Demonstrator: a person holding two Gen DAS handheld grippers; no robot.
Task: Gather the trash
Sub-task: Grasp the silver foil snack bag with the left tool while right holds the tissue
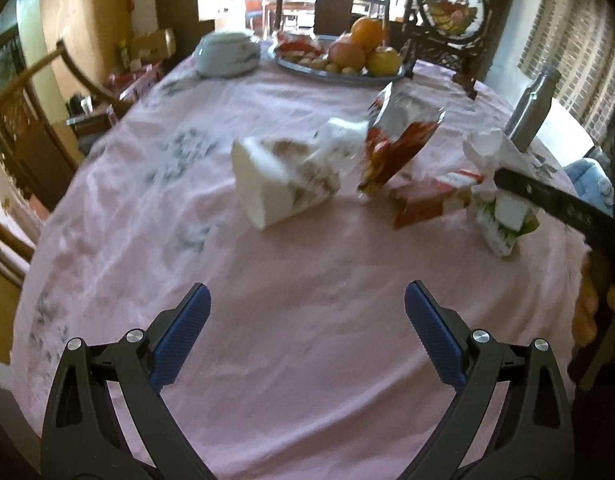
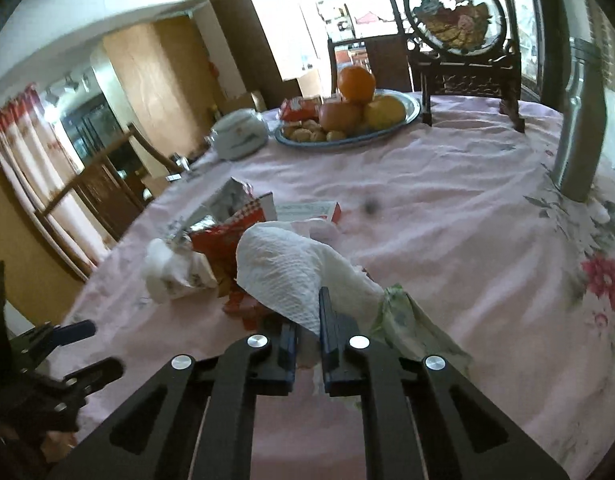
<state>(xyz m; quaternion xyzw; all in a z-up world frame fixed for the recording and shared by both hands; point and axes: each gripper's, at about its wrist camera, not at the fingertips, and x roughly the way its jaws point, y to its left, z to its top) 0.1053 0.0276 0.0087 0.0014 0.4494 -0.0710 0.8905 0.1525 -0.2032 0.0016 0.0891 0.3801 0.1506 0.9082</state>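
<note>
Several bits of trash remain on the bench: a paper cup, a chip bag and a red wrapper. The right gripper has its jaws clenched on a paper towel, while the left gripper hangs released above bare cloth. A pink flowered cloth covers the bench in a dining room.

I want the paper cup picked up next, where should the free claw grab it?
The paper cup lies tipped on its side, open mouth toward the left claw. Come from above, pinching the near rim: it is thin, exposed and clear of the snack bag.
</note>
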